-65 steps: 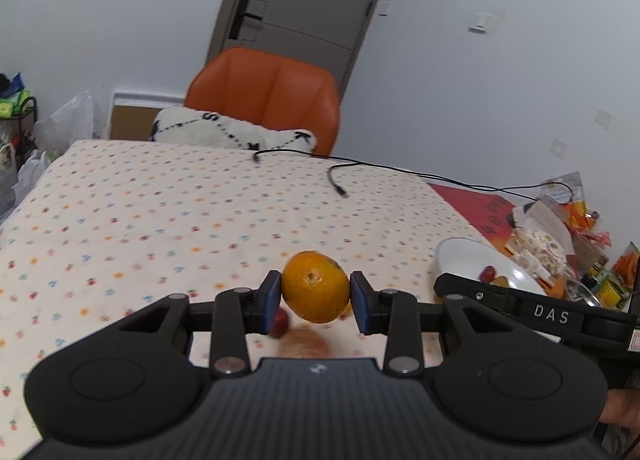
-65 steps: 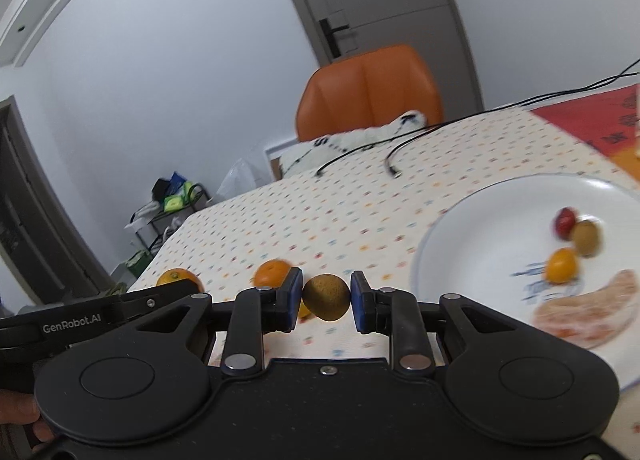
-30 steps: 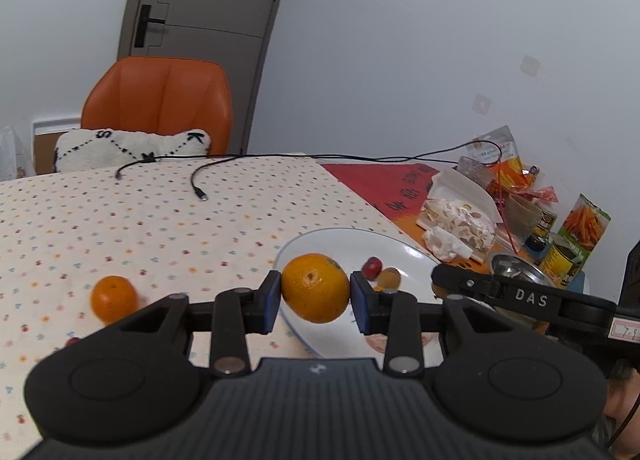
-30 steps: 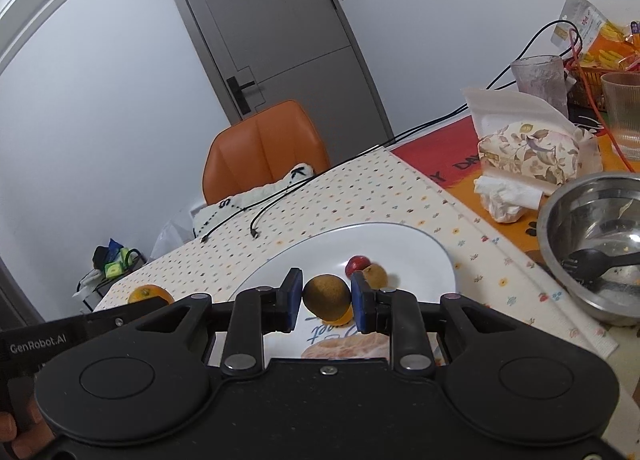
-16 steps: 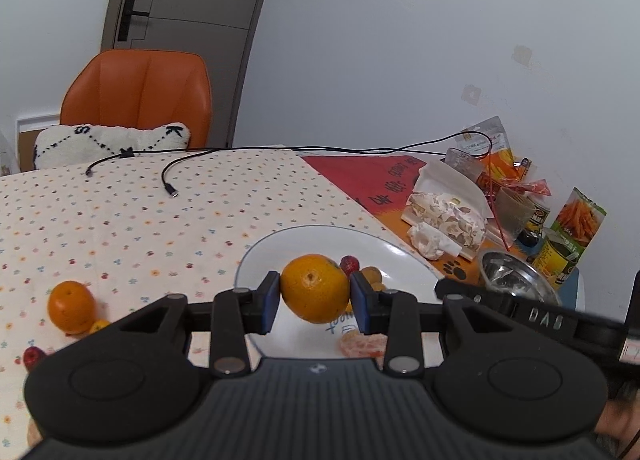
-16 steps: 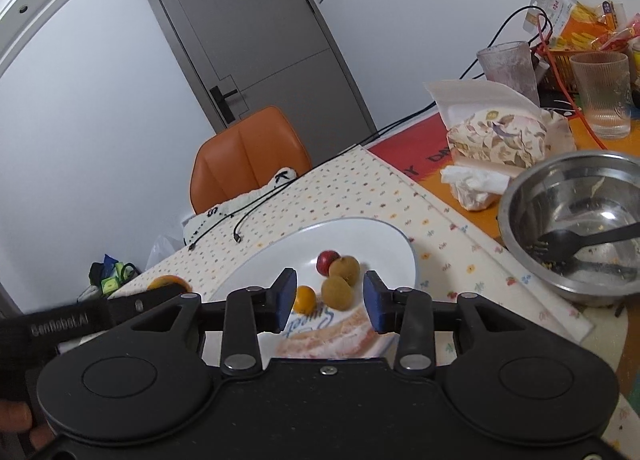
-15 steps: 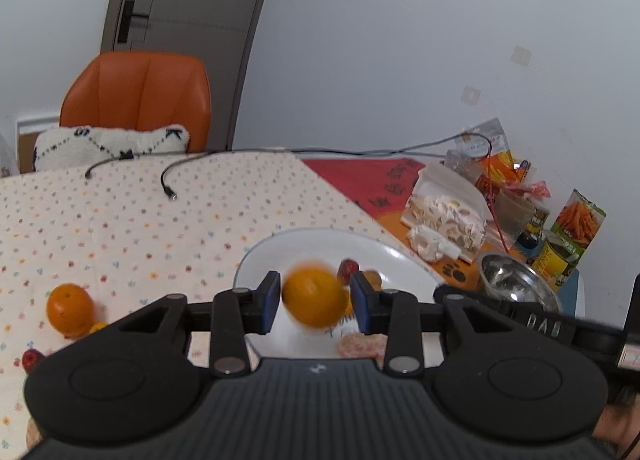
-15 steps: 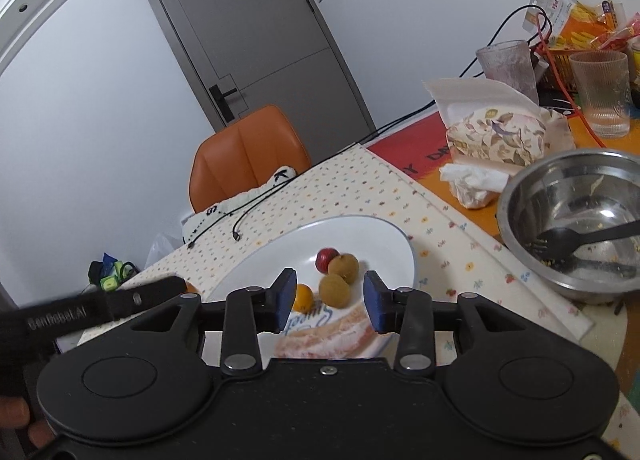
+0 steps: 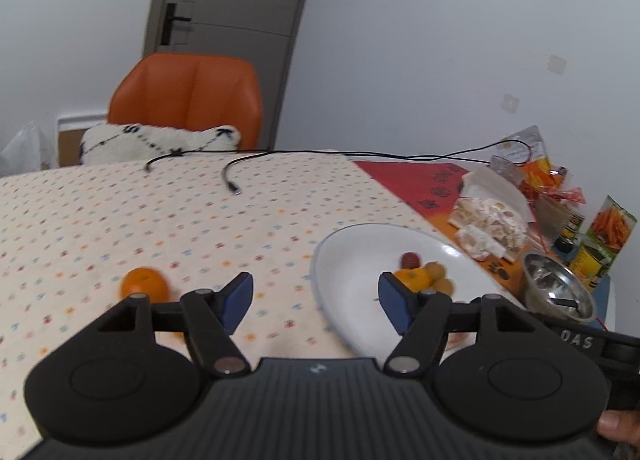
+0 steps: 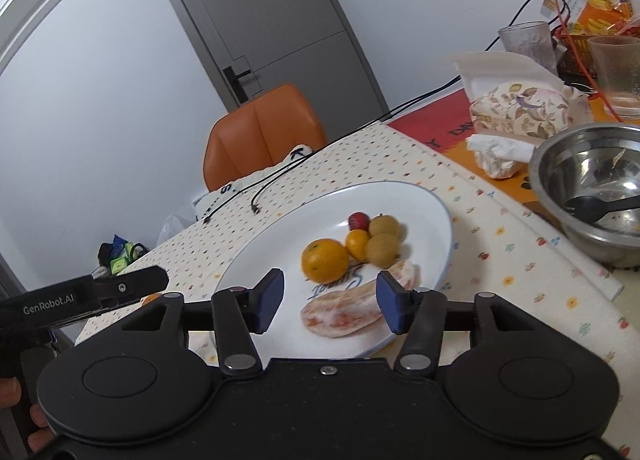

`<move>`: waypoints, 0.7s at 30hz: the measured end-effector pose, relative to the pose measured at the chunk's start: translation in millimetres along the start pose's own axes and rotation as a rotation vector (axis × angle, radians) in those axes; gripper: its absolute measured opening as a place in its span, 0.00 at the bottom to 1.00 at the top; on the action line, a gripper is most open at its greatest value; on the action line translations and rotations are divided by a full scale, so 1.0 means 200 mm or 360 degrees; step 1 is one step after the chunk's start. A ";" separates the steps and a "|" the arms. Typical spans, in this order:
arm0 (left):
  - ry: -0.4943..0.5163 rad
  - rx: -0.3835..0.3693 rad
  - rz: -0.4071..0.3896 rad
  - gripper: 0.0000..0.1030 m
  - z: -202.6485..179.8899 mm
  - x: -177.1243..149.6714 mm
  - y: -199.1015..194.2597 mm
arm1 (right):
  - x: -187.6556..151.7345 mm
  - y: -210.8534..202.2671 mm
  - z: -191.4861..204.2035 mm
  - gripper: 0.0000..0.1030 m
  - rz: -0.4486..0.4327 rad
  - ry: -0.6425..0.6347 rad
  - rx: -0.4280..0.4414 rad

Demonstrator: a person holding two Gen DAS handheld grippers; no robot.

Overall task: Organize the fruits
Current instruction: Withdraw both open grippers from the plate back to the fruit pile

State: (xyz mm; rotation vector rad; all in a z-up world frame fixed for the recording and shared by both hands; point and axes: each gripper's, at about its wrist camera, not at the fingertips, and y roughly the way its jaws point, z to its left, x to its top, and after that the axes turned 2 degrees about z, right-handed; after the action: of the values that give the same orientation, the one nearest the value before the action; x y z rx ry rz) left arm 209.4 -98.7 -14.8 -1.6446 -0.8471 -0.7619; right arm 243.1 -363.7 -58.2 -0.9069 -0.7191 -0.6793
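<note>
— Left hand-held gripper [image 9: 316,298], right hand-held gripper [image 10: 330,302]: both wide open, holding nothing?
— Yes. Several fruits [image 10: 352,246] resting on plate [image 10: 436,204]; one orange [image 9: 144,283] left on table [image 9: 120,212].

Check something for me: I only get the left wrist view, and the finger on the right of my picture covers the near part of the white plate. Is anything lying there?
Observer: Yes. The right wrist view shows peeled pinkish citrus pieces on the near part of the plate, in front of the orange.
Operator: Is the right gripper carrying anything?
Observer: No. The right gripper is open, with nothing between its fingers, and it points at the plate.
Operator: Is the steel bowl empty?
Observer: No. A black spoon lies inside the steel bowl.
</note>
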 end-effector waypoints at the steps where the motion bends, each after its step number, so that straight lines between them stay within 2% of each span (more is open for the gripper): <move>1: -0.0010 0.0011 0.0003 0.66 0.02 -0.01 -0.01 | -0.01 0.00 0.01 0.53 0.0005 0.0000 0.0002; 5: -0.0034 0.0058 0.0005 0.66 0.10 -0.02 -0.05 | -0.02 0.02 0.04 0.55 0.0028 0.0005 0.0013; 16: -0.0119 0.0163 -0.0017 0.66 0.29 -0.07 -0.19 | -0.06 0.03 0.14 0.67 0.0052 -0.0025 0.0023; 17: -0.0123 0.0172 -0.0016 0.69 0.30 -0.08 -0.20 | -0.07 0.03 0.15 0.68 0.0054 -0.0028 0.0026; 18: -0.0129 0.0181 -0.0014 0.76 0.32 -0.08 -0.21 | -0.07 0.04 0.16 0.70 0.0058 -0.0032 0.0027; 21: -0.0144 0.0207 -0.0027 0.79 0.36 -0.11 -0.24 | -0.08 0.04 0.19 0.71 0.0064 -0.0045 0.0037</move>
State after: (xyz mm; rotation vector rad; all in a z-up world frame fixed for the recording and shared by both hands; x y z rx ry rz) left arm 162.3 -23.9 -23.8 -1.5669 -0.9559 -0.6346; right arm 230.4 -324.5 -58.0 -0.9089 -0.7308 -0.6226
